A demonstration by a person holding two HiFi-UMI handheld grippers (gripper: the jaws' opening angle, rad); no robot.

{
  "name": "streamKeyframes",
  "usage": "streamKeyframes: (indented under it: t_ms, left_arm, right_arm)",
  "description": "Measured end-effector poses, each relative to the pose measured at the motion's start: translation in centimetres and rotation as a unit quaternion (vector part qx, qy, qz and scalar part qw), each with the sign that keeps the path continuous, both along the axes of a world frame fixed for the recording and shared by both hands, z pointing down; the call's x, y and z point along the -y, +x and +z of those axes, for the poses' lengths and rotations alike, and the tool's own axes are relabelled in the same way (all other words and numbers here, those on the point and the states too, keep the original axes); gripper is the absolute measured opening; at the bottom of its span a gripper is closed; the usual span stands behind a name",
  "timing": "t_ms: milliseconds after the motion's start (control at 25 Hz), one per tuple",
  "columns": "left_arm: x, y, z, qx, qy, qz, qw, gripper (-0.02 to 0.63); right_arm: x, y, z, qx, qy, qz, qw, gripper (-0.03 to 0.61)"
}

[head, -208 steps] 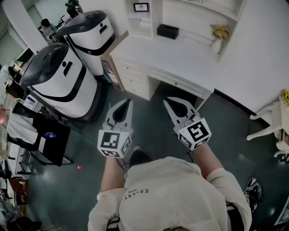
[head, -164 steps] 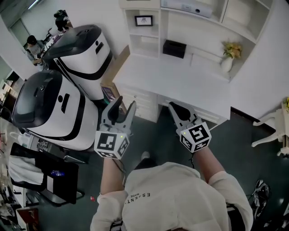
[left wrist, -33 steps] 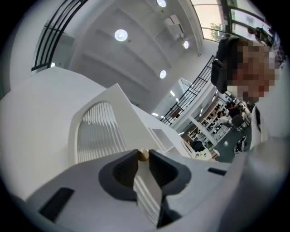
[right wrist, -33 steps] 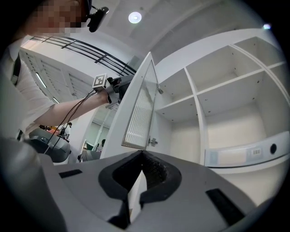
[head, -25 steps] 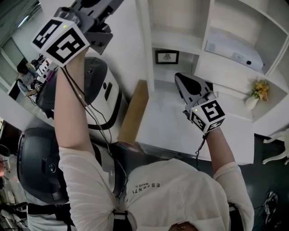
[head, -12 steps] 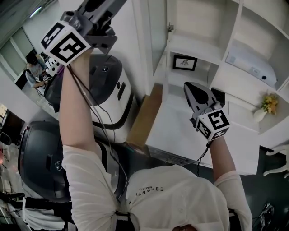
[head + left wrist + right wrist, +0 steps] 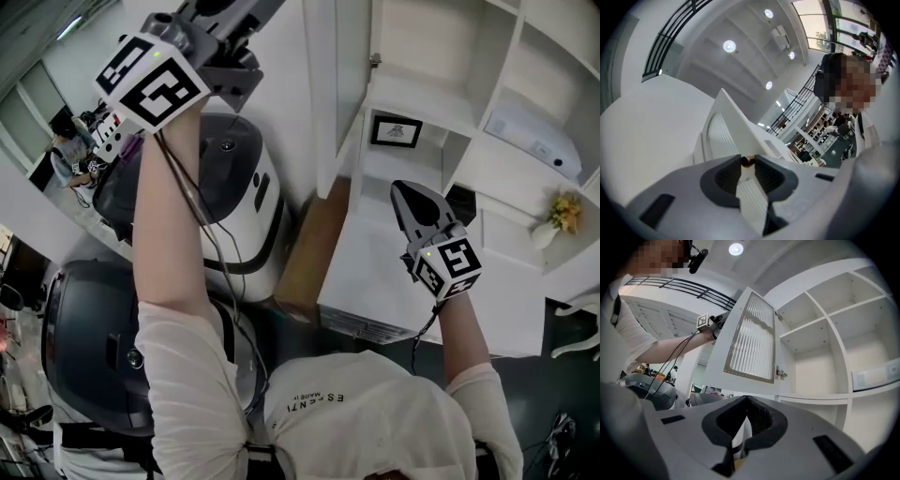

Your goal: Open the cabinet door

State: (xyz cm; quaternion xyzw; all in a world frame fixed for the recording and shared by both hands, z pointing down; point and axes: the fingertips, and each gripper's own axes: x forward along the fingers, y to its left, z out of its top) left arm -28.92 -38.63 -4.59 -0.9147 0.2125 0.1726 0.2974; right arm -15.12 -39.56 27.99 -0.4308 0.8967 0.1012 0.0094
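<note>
White machines point(image 7: 230, 202) stand beside the bench point(image 7: 375, 281). Left hand-held gripper point(image 7: 747, 161), arm point(image 7: 173, 206) raised, clamps the knob point(image 7: 748, 161) of the open cabinet door point(image 7: 750, 338); right hand-held gripper point(image 7: 746, 399) hovers closed, empty.

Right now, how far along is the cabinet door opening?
Done: the white cabinet door with the ribbed glass panel stands swung well out from the white shelf unit, its bare compartments exposed. In hand: the left gripper is shut on the door's small brown knob. Left: perhaps a wider swing, then letting go. The right gripper is shut and empty.
</note>
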Motion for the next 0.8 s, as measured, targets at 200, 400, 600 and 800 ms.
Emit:
streamKeyframes:
  t_ms: [200, 400, 600, 800]
  left_arm:
    - [-0.7, -0.4, 1.6, -0.017, 0.01, -0.063, 0.9978, 0.083]
    - [-1.9, -0.6, 5.0, -0.042, -0.017, -0.1, 0.994, 0.083]
    - [-5.1, -0.3, 9.3, -0.041, -0.021, -0.159, 0.9861, 0.083]
    - [-7.0, 0.4, 15.9, -0.055, -0.059, -0.213, 0.9737, 0.08]
  right_arm:
    - [-1.9, 0.8, 0.8, -0.008, -0.007, 0.007, 1.0, 0.014]
    - [-4.1, 2.2, 1.0, 0.001, -0.013, 0.01, 1.0, 0.014]
    - [-7.2, 2.6, 2.5, 0.002, -0.029, 0.005, 1.0, 0.014]
    - [-9.5, 2.9, 4.0, 0.023, -0.046, 0.005, 0.999, 0.014]
